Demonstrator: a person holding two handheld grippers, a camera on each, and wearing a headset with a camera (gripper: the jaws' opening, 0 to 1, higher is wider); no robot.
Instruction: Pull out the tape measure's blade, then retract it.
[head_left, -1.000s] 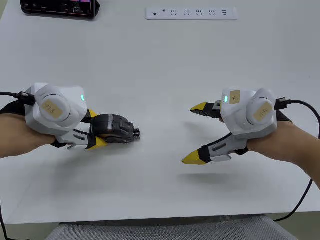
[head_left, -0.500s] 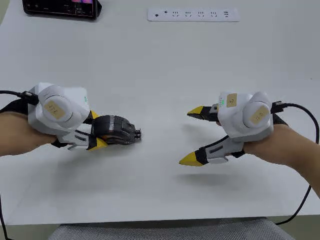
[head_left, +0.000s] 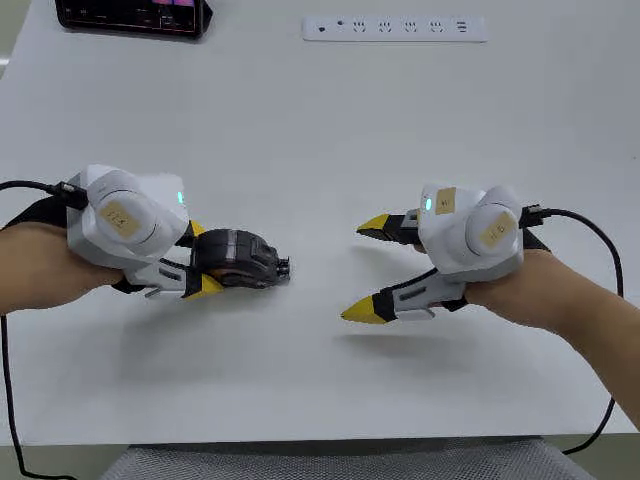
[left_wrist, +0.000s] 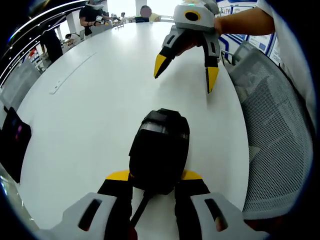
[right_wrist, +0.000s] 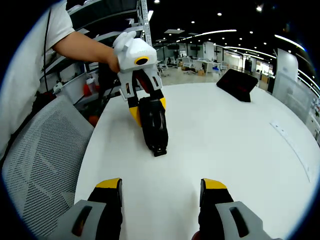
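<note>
A black tape measure (head_left: 238, 259) rests on the white table, its blade end pointing right, no blade drawn out. My left gripper (head_left: 198, 258) is shut on its case, yellow tips on both sides. In the left gripper view the tape measure (left_wrist: 160, 148) sits between the yellow fingertips (left_wrist: 119, 175), and the right gripper (left_wrist: 185, 55) hovers open beyond it. My right gripper (head_left: 368, 268) is open, a short way right of the tape's blade end, nothing between its fingers. In the right gripper view the tape measure (right_wrist: 154, 124) lies ahead of the open right gripper (right_wrist: 161, 184), held by the left gripper (right_wrist: 147, 107).
A white power strip (head_left: 395, 28) lies at the table's far edge and a dark tablet-like device (head_left: 132, 16) at the far left. A grey mesh chair (head_left: 330, 465) stands at the near edge. Cables trail from both grippers.
The right gripper has moved left, closer to the tape measure's blade end. The left gripper still holds the tape measure in about the same place; the camera has shifted a little.
</note>
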